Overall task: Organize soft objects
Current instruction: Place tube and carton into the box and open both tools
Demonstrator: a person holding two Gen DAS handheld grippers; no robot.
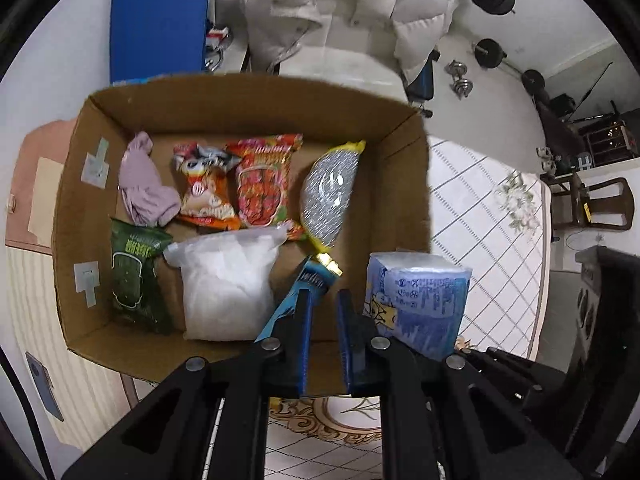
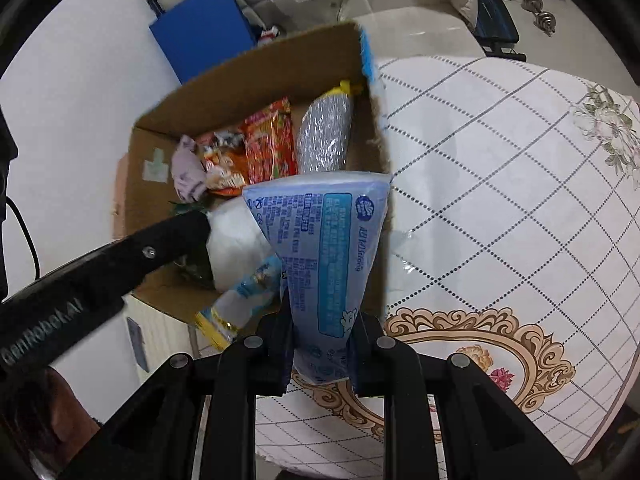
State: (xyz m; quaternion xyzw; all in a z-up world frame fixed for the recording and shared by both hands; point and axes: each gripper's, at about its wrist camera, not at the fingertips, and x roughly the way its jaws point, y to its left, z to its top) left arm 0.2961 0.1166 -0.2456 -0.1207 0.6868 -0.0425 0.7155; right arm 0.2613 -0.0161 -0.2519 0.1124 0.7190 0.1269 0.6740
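Note:
A cardboard box [image 1: 248, 100] holds a lilac cloth [image 1: 146, 184], two orange snack bags [image 1: 204, 188], a silver scrubber pack [image 1: 330, 192], a green wipes pack [image 1: 134, 276], a white bag [image 1: 230, 284] and a blue-and-yellow packet [image 1: 308, 280]. My left gripper [image 1: 324, 308] is open over the box's near right corner, its left finger against the blue-and-yellow packet. My right gripper [image 2: 320, 320] is shut on a light blue tissue pack [image 2: 324, 240], held above the box's right wall. That pack also shows in the left wrist view [image 1: 420, 300].
The box [image 2: 248, 68] stands at the left edge of a table with a white patterned cloth [image 2: 500, 200]. A blue board [image 1: 160, 20], a white padded jacket [image 1: 348, 12] on a chair, dumbbells [image 1: 460, 78] and a wooden chair [image 1: 596, 204] lie beyond.

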